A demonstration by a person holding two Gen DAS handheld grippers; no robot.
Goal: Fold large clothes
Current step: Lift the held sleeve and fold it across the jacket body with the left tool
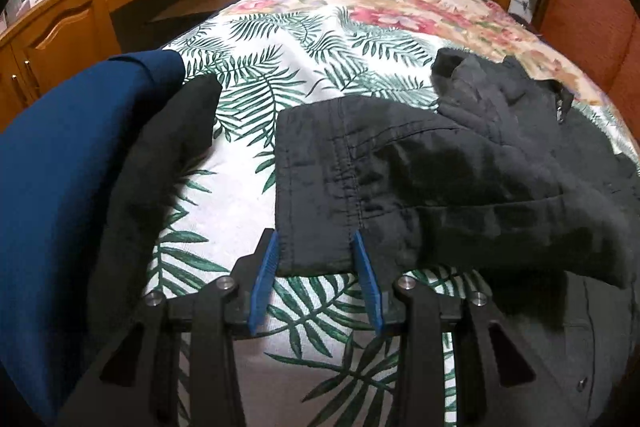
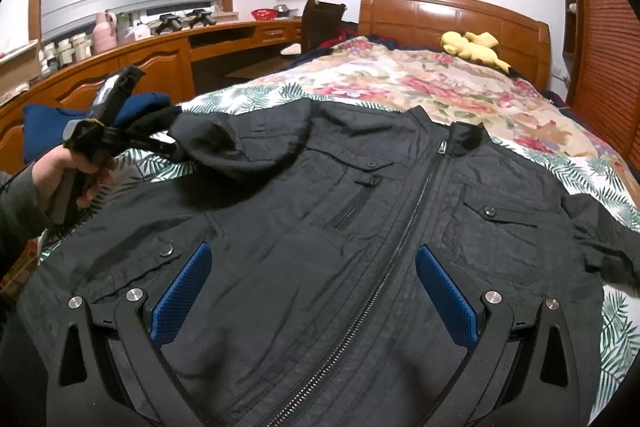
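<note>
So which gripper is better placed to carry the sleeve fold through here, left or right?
Left. The left gripper already has the sleeve cuff of the black jacket between its fingers, while the right gripper hovers open and empty over the jacket's front.

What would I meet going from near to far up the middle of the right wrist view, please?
The right gripper, open over the jacket → black jacket lying zipped, front up → its collar → palm-leaf sheet → floral quilt → yellow plush toy → wooden headboard.
</note>
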